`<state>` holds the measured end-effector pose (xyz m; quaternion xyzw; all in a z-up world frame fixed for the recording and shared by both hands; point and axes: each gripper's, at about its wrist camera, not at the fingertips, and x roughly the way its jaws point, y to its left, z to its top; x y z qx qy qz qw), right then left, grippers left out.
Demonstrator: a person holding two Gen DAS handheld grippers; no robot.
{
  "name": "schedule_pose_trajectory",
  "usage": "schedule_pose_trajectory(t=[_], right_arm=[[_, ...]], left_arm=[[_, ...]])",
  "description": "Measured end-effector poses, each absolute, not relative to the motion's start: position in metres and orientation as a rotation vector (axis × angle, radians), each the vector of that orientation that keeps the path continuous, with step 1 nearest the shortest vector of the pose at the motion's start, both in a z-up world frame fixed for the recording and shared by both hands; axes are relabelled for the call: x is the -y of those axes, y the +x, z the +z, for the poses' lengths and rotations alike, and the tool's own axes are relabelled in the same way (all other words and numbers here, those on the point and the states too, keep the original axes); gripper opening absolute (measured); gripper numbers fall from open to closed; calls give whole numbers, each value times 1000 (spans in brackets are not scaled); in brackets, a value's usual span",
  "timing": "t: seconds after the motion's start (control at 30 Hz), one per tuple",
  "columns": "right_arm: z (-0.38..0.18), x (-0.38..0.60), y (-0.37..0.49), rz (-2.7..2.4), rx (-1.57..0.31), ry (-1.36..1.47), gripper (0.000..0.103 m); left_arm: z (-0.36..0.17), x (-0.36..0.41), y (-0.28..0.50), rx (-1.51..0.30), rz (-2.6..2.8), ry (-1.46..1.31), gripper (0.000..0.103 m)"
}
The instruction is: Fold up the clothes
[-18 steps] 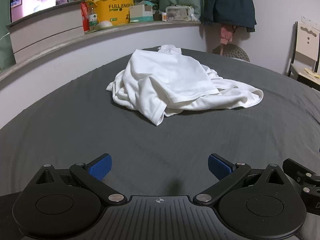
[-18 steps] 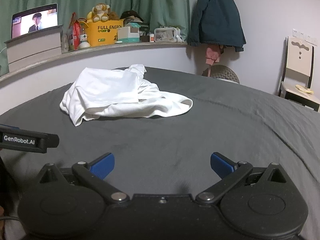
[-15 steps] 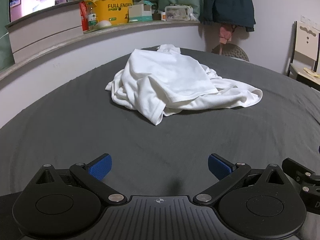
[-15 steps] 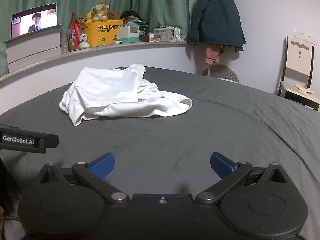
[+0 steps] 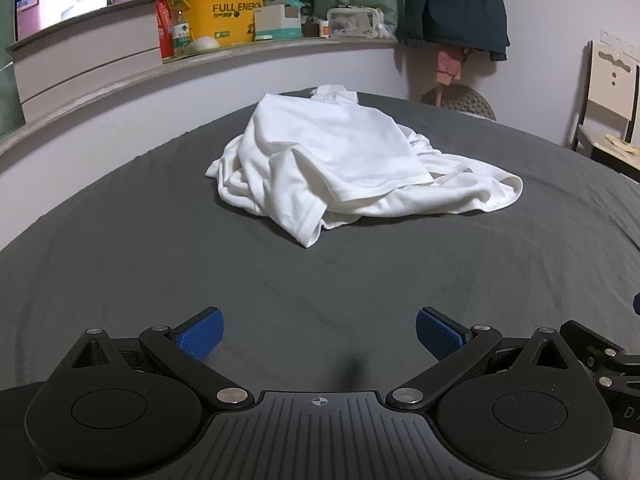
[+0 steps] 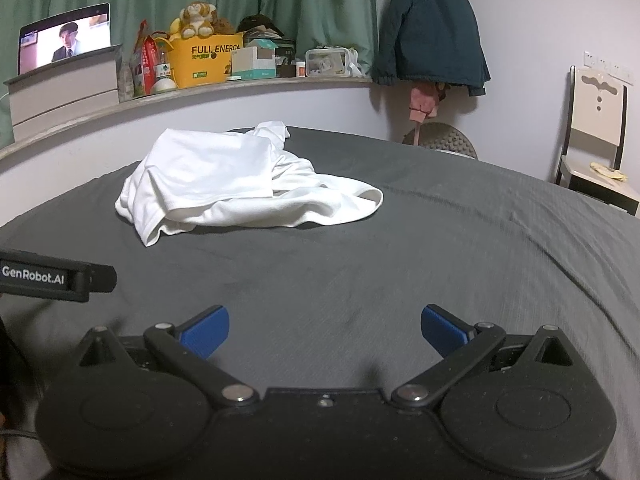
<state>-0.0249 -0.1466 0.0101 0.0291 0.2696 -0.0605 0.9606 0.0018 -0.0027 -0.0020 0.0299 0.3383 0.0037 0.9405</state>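
1. That white garment [image 5: 332, 160] looks light, soft and floppy, so it'll probably sag and slide; grab a hem or corner (the flap nearest you looks easiest).
2. It's plain white, crumpled in a heap, layers overlapping.
3. It sits mid-bed [image 5: 120, 264], toward the far edge by the ledge.
4. Your left gripper [image 5: 320, 334] and right gripper [image 6: 325, 330] are both spread wide, holding nothing, well short of it.

One white garment [image 5: 332, 160], two open tongs [image 5: 319, 334].
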Motion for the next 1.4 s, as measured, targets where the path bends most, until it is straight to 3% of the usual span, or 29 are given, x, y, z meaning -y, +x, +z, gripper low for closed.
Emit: schedule_pose_trajectory(t=[1.4], right_arm=[[-3, 146, -22, -124, -604, 52, 103]], left_arm=[[-2, -6, 20, -713, -28, 9, 103]])
